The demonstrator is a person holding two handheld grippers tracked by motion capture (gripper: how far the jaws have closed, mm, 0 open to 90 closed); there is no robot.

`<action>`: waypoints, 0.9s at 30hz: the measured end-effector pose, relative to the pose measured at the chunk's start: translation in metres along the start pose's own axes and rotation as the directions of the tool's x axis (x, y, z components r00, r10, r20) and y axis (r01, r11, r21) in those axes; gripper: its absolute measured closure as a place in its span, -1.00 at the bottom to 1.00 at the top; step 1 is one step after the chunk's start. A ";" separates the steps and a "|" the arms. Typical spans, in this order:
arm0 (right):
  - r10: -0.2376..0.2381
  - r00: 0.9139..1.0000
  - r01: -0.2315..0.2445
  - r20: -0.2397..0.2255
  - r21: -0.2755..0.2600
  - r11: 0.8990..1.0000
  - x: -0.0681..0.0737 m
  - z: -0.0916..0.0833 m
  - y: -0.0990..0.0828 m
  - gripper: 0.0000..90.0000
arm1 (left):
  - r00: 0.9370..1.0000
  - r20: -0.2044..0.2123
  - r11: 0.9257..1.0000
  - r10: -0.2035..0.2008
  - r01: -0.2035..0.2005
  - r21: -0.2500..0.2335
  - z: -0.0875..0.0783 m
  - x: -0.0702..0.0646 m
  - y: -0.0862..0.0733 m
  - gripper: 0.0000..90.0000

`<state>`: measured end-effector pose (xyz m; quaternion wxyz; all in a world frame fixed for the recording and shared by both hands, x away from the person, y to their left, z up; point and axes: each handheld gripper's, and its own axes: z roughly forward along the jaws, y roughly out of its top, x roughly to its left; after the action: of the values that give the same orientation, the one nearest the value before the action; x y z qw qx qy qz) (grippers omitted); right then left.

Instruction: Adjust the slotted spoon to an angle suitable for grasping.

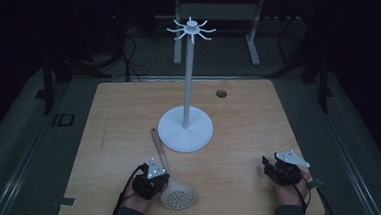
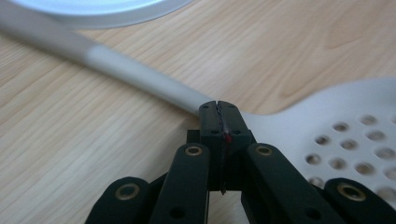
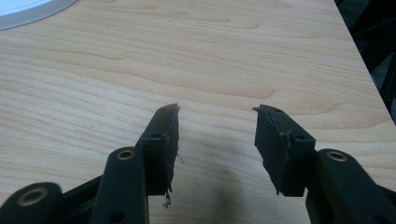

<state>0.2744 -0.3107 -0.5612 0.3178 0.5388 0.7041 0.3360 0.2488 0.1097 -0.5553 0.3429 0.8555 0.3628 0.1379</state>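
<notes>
Two grippers rest low on the wooden table [image 1: 240,129] in the high view: the left gripper [image 1: 159,179] at seven o'clock, just beside the slotted spoon [image 1: 170,181], the right gripper [image 1: 268,166] at five o'clock. A white hook stand [image 1: 186,129] stands at centre. Left gripper view: jaws pressed together, empty, tips against the spoon's neck [image 2: 243,116]. Right gripper view: jaws apart over bare wood [image 3: 219,70].
</notes>
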 end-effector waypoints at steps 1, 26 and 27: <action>0.000 1.000 0.000 0.000 0.000 1.000 0.000 0.000 0.000 0.09 | 1.000 0.000 1.000 0.000 0.000 0.000 0.000 0.000 0.000 1.00; 0.017 1.000 -0.017 0.000 -0.001 1.000 -0.003 -0.002 -0.002 0.09 | 0.994 0.093 0.998 0.062 -0.060 -0.029 0.023 -0.038 0.034 0.99; 0.017 1.000 -0.017 0.000 -0.001 1.000 -0.003 -0.002 -0.002 0.09 | 0.995 0.084 0.998 0.056 -0.054 -0.028 0.020 -0.035 0.032 0.99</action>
<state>0.2722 -0.3147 -0.5617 0.3152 0.5443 0.6994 0.3393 0.2510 0.0594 -0.5476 0.3650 0.8657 0.3225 0.1154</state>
